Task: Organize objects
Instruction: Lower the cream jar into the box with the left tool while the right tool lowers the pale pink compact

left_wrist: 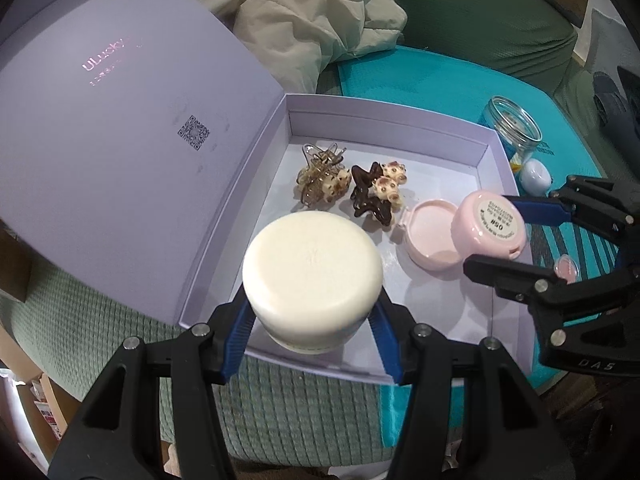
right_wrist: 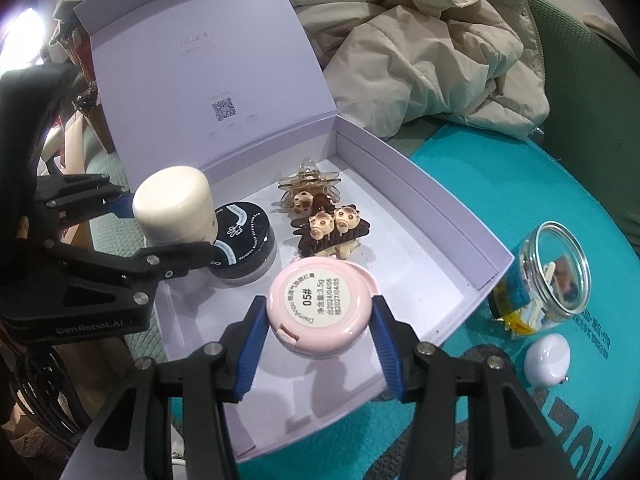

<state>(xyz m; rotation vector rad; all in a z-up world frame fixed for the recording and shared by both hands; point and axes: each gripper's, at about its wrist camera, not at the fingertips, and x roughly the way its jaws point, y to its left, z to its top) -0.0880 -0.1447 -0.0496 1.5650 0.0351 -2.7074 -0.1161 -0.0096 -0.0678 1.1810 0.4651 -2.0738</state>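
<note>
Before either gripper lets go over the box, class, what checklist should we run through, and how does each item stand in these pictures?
1. Left gripper shut on the cream jar: ok.
2. Right gripper shut on the pink compact: ok.
3. Box lid open, out of the way: ok.
4. Bare floor in the box for the compact: ok, the near right part is free.
5. Spot under the cream jar free: cannot tell; a black jar sits right beside or below it.
6. Hair clips apart from both grippers: ok.
</note>
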